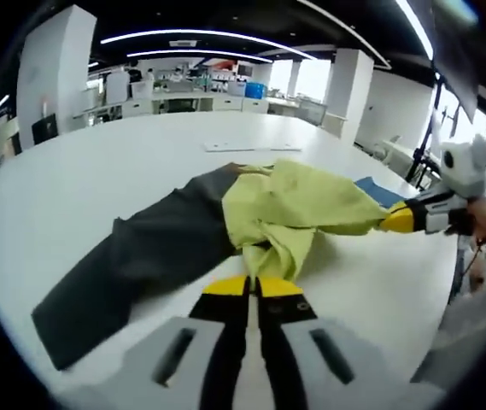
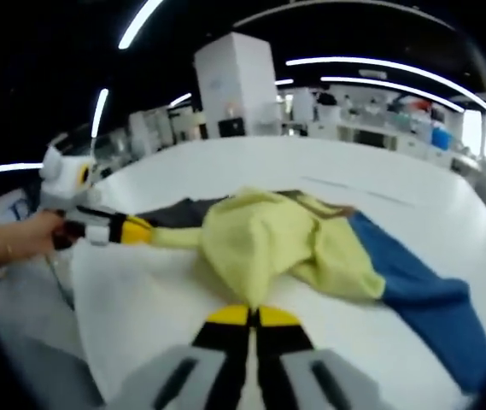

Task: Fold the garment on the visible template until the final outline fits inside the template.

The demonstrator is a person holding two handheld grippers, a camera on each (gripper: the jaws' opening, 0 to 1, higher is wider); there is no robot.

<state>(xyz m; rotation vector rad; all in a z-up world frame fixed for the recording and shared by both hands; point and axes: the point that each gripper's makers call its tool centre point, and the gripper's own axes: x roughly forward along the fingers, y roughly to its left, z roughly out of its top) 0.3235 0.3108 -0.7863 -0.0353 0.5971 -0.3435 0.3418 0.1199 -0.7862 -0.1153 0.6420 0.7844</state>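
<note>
A garment lies bunched on the white table, with a pale yellow body (image 1: 302,205), a dark grey sleeve (image 1: 140,256) stretched to the left and a blue sleeve (image 1: 379,190) behind it. My left gripper (image 1: 252,284) is shut on the near yellow edge. From the right, my right gripper (image 1: 396,219) pinches the yellow cloth and pulls it taut. In the right gripper view, the right gripper (image 2: 252,316) is shut on the yellow body (image 2: 260,239), with the blue sleeve (image 2: 422,299) at right, the grey sleeve (image 2: 178,212) behind, and the left gripper (image 2: 137,230) gripping the cloth at left. A white sheet (image 2: 140,299) lies under the garment.
A person's hand (image 2: 29,235) holds the left gripper, and a hand with a wristband (image 1: 484,224) holds the right one. Flat papers (image 1: 251,147) lie farther back on the table (image 1: 72,179). White pillars and benches stand beyond it.
</note>
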